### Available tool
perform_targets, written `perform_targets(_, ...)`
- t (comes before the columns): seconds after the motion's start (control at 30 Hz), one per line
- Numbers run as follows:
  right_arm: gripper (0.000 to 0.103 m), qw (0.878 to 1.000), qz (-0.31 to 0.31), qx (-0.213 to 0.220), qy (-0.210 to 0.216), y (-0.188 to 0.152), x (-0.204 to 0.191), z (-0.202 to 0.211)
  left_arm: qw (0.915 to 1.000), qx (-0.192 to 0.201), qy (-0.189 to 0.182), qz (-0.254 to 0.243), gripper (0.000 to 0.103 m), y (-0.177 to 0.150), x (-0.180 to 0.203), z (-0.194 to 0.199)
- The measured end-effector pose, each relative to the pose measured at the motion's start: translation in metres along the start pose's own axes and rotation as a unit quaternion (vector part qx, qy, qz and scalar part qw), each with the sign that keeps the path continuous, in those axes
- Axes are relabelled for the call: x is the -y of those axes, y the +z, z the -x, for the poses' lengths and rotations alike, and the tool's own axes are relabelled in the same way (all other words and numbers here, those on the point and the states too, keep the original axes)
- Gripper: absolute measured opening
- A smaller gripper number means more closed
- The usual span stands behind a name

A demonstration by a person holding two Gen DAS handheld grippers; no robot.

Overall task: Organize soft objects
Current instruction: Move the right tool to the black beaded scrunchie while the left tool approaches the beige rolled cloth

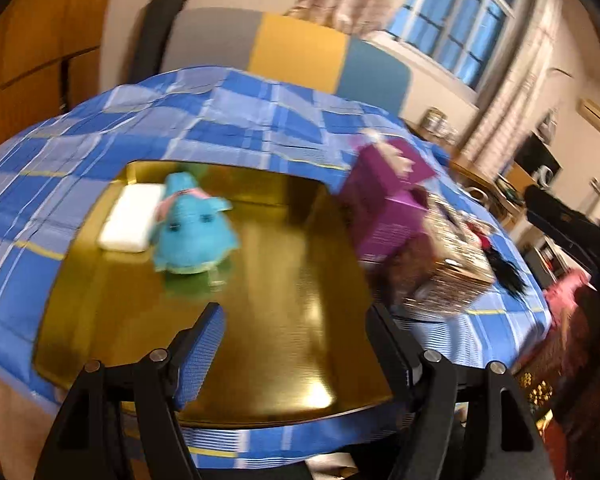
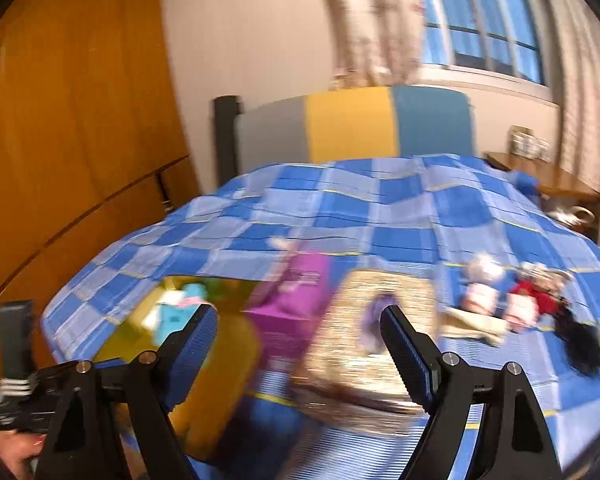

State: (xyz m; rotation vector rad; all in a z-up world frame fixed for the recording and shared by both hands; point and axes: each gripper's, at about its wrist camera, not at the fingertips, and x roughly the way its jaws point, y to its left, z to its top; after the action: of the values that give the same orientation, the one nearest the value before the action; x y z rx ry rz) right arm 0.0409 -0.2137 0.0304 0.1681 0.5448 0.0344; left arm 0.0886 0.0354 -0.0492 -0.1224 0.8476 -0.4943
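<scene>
Both my claws, left point(image 1: 296, 344) and right point(image 2: 296, 344), released, empty. Blue plush toy point(image 1: 194, 232) already on gold tray point(image 1: 292, 320) ahead; dolls point(image 2: 528, 300) right of right claw still loose.

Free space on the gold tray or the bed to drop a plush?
Gold tray: near half bare, from the blue plush and white pad to the front rim. Far blanket toward the headboard is bare. Crowded: purple box, woven basket, dolls.
</scene>
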Motion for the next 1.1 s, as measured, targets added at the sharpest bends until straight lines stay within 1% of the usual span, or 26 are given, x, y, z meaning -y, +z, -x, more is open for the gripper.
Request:
perform_targets(0.1, 0.084, 0.999, -0.01, -0.004, -0.04, -0.002, 0.036, 0.006, 0.9993, -0.003, -0.028, -0.024, 0.074, 0.001, 0.024, -0.001)
perform_targets(0.17, 0.084, 0.998, -0.015, -0.01, -0.059, -0.004, 0.057, 0.008, 0.9981, -0.007, -0.044, -0.043, 0.074, 0.001, 0.041, -0.003)
perform_targets(0.23, 0.084, 0.996, -0.025, -0.019, -0.078, -0.007, 0.08, 0.008, 0.9963, -0.008, -0.06, -0.061, 0.074, 0.002, 0.058, -0.003)
perform_targets(0.33, 0.084, 0.991, -0.049, -0.042, -0.118, -0.01, 0.129, 0.003, 0.993, -0.011, -0.08, -0.086, 0.074, 0.0, 0.08, -0.005)
perform_targets(0.4, 0.084, 0.985, -0.066, -0.049, -0.152, -0.012, 0.16, 0.0, 0.99, -0.009, -0.086, -0.111, 0.074, -0.003, 0.098, -0.007)
perform_targets(0.5, 0.084, 0.971, -0.092, -0.061, -0.21, -0.011, 0.215, -0.003, 0.9863, -0.013, -0.087, -0.139, 0.074, -0.008, 0.117, -0.01)
perform_targets(0.6, 0.084, 0.958, -0.091, -0.066, -0.264, -0.007, 0.26, -0.007, 0.9841, -0.028, -0.095, -0.147, 0.074, -0.012, 0.131, -0.017)
perform_targets(0.67, 0.084, 0.949, -0.101, -0.071, -0.291, -0.004, 0.295, -0.013, 0.9835, -0.038, -0.102, -0.145, 0.075, -0.013, 0.137, -0.022)
perform_targets(0.73, 0.084, 0.942, -0.12, -0.083, -0.303, -0.004, 0.322, -0.022, 0.9824, -0.045, -0.111, -0.144, 0.075, -0.015, 0.142, -0.026)
perform_targets(0.8, 0.084, 0.934, -0.141, -0.106, -0.311, -0.006, 0.349, -0.037, 0.9806, -0.054, -0.112, -0.151, 0.075, -0.017, 0.15, -0.031)
perform_targets(0.83, 0.083, 0.932, -0.149, -0.115, -0.309, -0.009, 0.36, -0.044, 0.9795, -0.057, -0.112, -0.157, 0.075, -0.018, 0.154, -0.033)
perform_targets(0.93, 0.079, 0.932, -0.141, -0.138, -0.305, -0.014, 0.373, -0.062, 0.9772, -0.064, -0.113, -0.168, 0.075, -0.019, 0.165, -0.037)
perform_targets(1.03, 0.075, 0.936, -0.131, -0.162, -0.284, -0.018, 0.376, -0.081, 0.9756, -0.067, -0.116, -0.173, 0.075, -0.017, 0.175, -0.041)
perform_targets(1.1, 0.073, 0.935, -0.127, -0.182, -0.278, -0.02, 0.379, -0.092, 0.9748, -0.069, -0.121, -0.174, 0.075, -0.015, 0.183, -0.045)
